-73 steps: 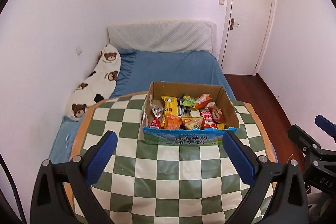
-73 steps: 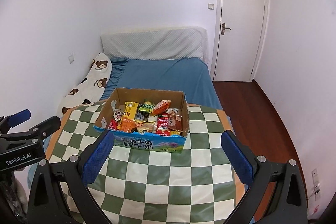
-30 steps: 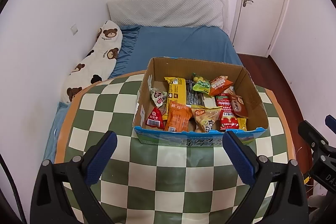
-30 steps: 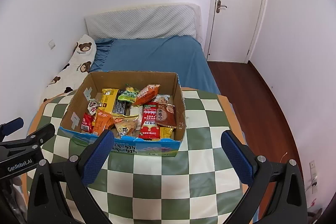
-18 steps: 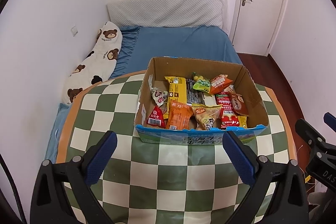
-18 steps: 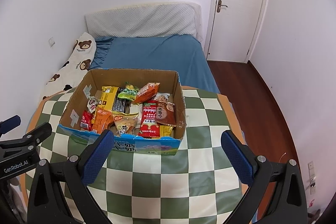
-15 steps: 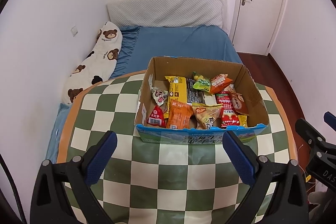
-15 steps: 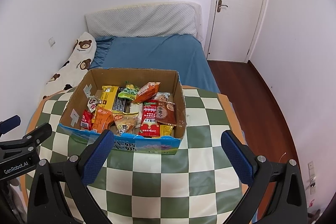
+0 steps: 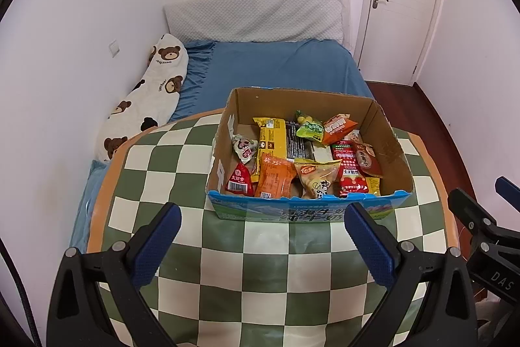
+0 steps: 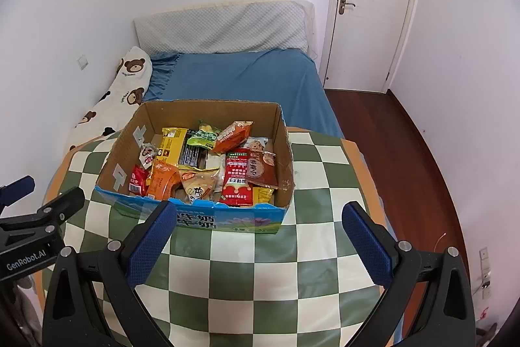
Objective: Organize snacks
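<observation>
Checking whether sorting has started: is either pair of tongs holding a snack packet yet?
No. The left tongs and right tongs both gape empty over the checkered table, short of the snack box.

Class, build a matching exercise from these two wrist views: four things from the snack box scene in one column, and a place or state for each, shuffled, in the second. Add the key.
Column 1
1. cardboard box
2. green packet
3. bear-print pillow
4. left gripper

Column 2
A. on the bed, along the wall
B. open, empty
C. on the checkered table
D. inside, near the far wall

Pairs: 1-C, 2-D, 3-A, 4-B
</observation>
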